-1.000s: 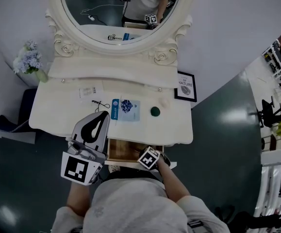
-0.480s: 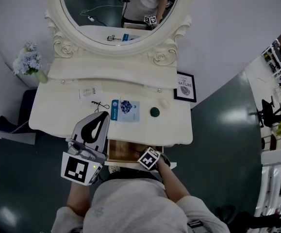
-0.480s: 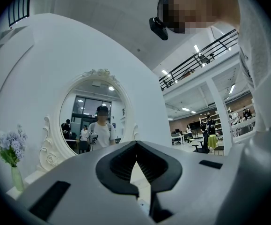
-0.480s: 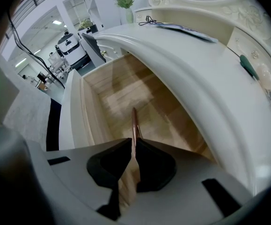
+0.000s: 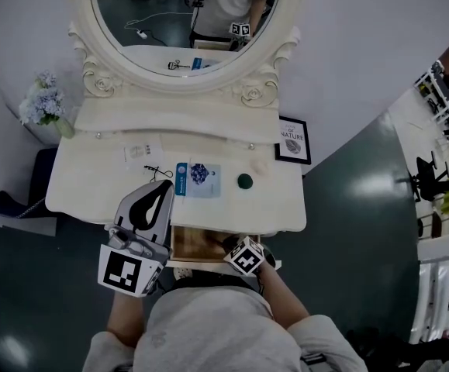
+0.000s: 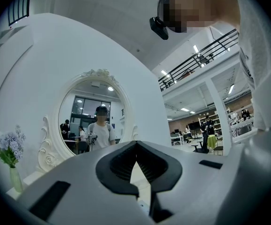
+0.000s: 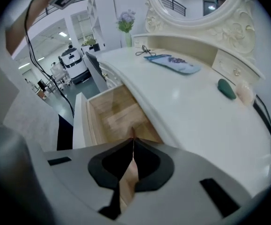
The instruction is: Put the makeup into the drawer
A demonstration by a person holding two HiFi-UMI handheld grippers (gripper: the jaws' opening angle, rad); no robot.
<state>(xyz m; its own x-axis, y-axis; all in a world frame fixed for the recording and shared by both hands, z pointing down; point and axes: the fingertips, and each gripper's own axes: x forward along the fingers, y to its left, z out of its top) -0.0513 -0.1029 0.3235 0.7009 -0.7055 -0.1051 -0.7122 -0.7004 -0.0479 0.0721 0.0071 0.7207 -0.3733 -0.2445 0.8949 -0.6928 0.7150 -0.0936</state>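
The wooden drawer (image 5: 197, 243) stands pulled out under the white dressing table (image 5: 92, 188); in the right gripper view its inside (image 7: 112, 114) looks bare. A blue and white makeup packet (image 5: 197, 179) (image 7: 172, 63), a green round piece (image 5: 244, 180) (image 7: 226, 89) and a pale pink piece (image 5: 261, 163) (image 7: 244, 93) lie on the tabletop. My left gripper (image 5: 153, 200) (image 6: 136, 149) hovers over the table's front edge left of the drawer, shut and holding nothing. My right gripper (image 5: 230, 244) (image 7: 132, 139) is shut over the drawer's right end, its tips empty.
A black eyelash curler (image 5: 156, 167) (image 7: 144, 50) and a white card (image 5: 143, 152) lie at the table's left. A framed picture (image 5: 294, 139) leans at the right, flowers in a vase (image 5: 44, 103) (image 6: 8, 149) stand at the left, and an oval mirror (image 5: 185, 14) rises behind.
The right gripper has drifted slightly right and toward me at the drawer front. The left gripper and the things on the table stay put.
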